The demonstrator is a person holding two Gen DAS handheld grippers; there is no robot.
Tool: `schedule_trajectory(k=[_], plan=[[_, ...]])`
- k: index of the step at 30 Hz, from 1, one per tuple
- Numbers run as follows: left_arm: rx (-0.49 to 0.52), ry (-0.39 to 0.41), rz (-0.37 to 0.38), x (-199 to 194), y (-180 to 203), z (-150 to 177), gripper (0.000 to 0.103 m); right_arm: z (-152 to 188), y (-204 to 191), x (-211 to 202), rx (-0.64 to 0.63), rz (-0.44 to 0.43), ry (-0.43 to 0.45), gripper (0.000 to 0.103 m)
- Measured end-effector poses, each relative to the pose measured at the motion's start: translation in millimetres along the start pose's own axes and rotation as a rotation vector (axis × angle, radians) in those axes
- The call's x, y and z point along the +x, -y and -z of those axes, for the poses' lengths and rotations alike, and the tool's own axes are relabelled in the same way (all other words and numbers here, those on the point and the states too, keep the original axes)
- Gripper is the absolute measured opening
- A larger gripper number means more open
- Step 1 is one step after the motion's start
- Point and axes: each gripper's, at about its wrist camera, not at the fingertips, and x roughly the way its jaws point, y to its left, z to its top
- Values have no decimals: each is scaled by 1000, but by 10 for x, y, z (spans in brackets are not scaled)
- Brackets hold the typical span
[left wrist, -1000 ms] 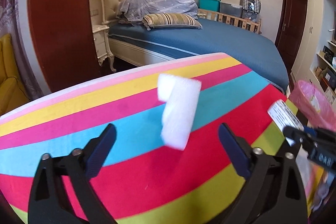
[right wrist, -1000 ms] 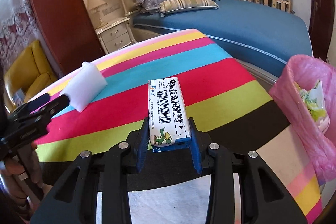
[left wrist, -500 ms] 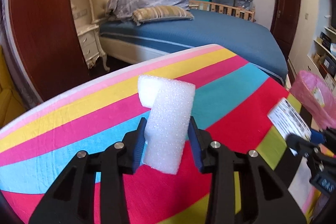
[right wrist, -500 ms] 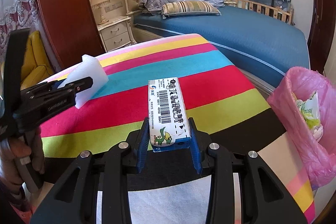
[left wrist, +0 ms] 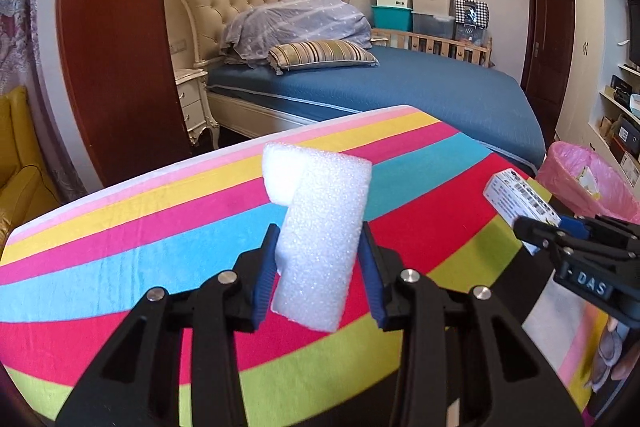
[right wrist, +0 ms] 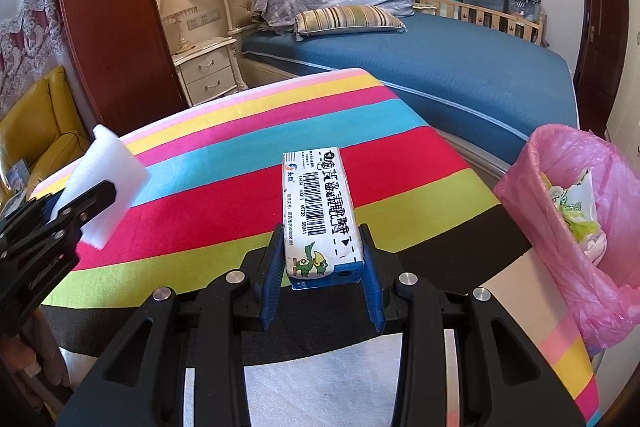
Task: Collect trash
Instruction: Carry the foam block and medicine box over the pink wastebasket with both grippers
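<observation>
**Both claws loaded, bin off to the right**

Your right claw (right wrist: 322, 269) is pinching the small carton (right wrist: 320, 211) near its printed back end, its long axis pointing straight ahead along the fingers, out over the striped cloth (right wrist: 240, 187). Your left claw (left wrist: 318, 267) is clamped on the white foam block (left wrist: 320, 235), which stands tilted up between the pads, also lifted above the cloth.

The pink-lined bin (right wrist: 560, 227) sits just beyond the table's right edge, already holding some wrappers. It lies to the right of both claws, and your right hand is clearly the nearer one. I'd judge the carton should swing right and go in first; the foam must cross the whole table to follow.
</observation>
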Motion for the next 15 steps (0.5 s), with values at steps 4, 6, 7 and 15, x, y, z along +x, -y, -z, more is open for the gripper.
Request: schedule_trajectory(k=[4, 6, 7, 15], plan=[[-15, 10, -7, -102, 12, 69, 38, 3, 13, -18, -3, 9, 10, 34], [-24, 17, -12, -186, 16, 117, 38, 10, 25, -31, 1, 12, 16, 34], [-27, 22, -15, -221, 16, 139, 38, 12, 23, -34, 2, 14, 17, 34], [-41, 44, -31, -536, 50, 344, 38, 38, 46, -108, 16, 27, 40, 34]])
